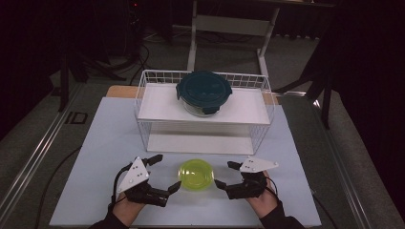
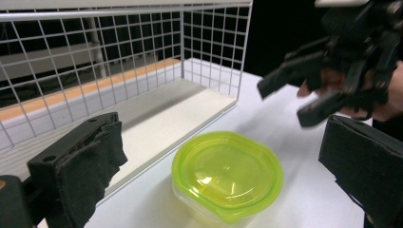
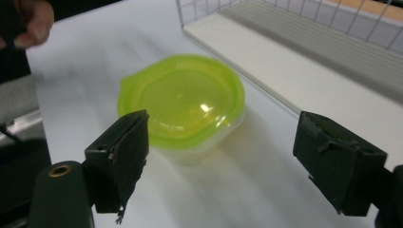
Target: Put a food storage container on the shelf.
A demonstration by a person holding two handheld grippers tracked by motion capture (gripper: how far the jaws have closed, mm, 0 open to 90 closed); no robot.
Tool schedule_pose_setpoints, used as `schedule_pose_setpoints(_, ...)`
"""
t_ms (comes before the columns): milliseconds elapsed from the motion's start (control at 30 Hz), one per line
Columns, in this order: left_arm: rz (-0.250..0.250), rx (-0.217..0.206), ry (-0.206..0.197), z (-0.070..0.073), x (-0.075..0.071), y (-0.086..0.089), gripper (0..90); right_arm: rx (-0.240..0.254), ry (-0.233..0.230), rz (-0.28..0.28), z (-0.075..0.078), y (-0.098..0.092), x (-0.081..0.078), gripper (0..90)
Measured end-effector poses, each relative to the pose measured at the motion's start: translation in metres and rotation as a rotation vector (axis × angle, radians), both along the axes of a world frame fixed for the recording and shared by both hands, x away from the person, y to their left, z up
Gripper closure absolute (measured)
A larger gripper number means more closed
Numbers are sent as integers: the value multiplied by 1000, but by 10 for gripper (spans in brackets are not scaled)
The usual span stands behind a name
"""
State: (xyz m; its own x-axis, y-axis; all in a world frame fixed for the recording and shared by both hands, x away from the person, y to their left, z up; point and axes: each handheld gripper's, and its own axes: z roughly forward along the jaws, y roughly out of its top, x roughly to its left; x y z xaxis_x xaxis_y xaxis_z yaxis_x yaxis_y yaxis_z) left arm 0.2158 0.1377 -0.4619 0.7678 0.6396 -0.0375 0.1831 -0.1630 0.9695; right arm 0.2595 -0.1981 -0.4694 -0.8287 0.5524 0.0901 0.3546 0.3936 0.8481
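Observation:
A round clear container with a lime-green lid [image 1: 196,174] [image 2: 227,175] [image 3: 183,97] rests on the white table near its front edge, just before the wire rack. My left gripper [image 1: 166,171] [image 2: 223,142] sits to its left, jaws spread wide, nothing between the pads. To the container's right is my right gripper [image 1: 224,174] [image 3: 223,133], also open and a little clear of it; the left gripper view catches it [image 2: 286,102] raised above the table. Neither gripper touches the container.
A white wire rack [image 1: 143,76] [image 2: 142,57] with two white shelves [image 3: 332,71] stands behind the container. On its upper shelf sits a glass container with a dark teal lid [image 1: 204,93]. The white table surface [image 1: 105,143] spreads to either side.

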Motion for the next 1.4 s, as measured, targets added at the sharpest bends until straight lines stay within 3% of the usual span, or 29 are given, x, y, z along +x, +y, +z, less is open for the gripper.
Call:
schedule_pose_setpoints(100, -6, -12, 22, 2, 3, 1, 15, 54, -30, -18, 5, 0, -1, 244)
schedule_pose_setpoints(200, -9, -22, 51, 2, 6, 2, 15, 71, -40, -31, 10, 0, 0, 240)
schedule_pose_setpoints(300, -20, -39, 84, 3, 10, 3, 15, -2, -29, -65, 10, 6, 3, 207)
schedule_pose_setpoints(367, -18, -45, 92, 3, 11, 3, 15, -11, -32, -79, 9, 10, 4, 191)
schedule_pose_setpoints(400, -21, -49, 114, 4, 15, 4, 15, -13, -35, -81, 9, 11, 4, 194)
schedule_pose_setpoints(467, -28, -35, 143, 3, 19, 3, 15, 14, -35, -74, 9, 13, 5, 188)
schedule_pose_setpoints(567, -30, -33, 159, 3, 20, 2, 15, 10, -35, -80, 10, 14, 6, 167)
schedule_pose_setpoints(600, -42, -24, 214, -1, 26, 0, 15, -1, -8, -88, 9, 20, 8, 138)
schedule_pose_setpoints(667, -35, -22, 241, -3, 29, 0, 15, 12, 25, -92, 8, 22, 11, 110)
schedule_pose_setpoints(733, -28, -22, 252, -4, 30, -1, 15, 11, 28, -108, 7, 24, 12, 107)
schedule_pose_setpoints(767, -11, -26, 281, -6, 34, -1, 15, 14, 46, -117, 5, 27, 14, 101)
schedule_pose_setpoints(867, -4, -26, 305, -8, 36, -2, 15, 13, 69, -128, 1, 31, 17, 101)
schedule_pose_setpoints(900, 7, -17, 331, -10, 37, -3, 15, 17, 85, -135, -1, 32, 18, 102)
schedule_pose_setpoints(967, 7, -17, 331, -10, 37, -3, 15, 22, 103, -137, -3, 32, 19, 103)
schedule_pose_setpoints(1000, 21, -9, 368, -14, 39, -3, 15, 19, 115, -143, -6, 32, 20, 133)
schedule_pose_setpoints(1133, 17, -20, 409, -18, 41, -3, 16, 35, 147, -159, -11, 32, 22, 140)
schedule_pose_setpoints(1167, 16, -22, 437, -21, 43, -3, 16, 35, 156, -159, -12, 32, 22, 146)
schedule_pose_setpoints(1233, 30, -17, 468, -25, 43, -5, 26, 53, 201, -154, -15, 32, 23, 176)
schedule_pose_setpoints(1400, 69, 3, 529, -32, 43, -11, 138, 43, 261, -151, -22, 35, 23, 268)
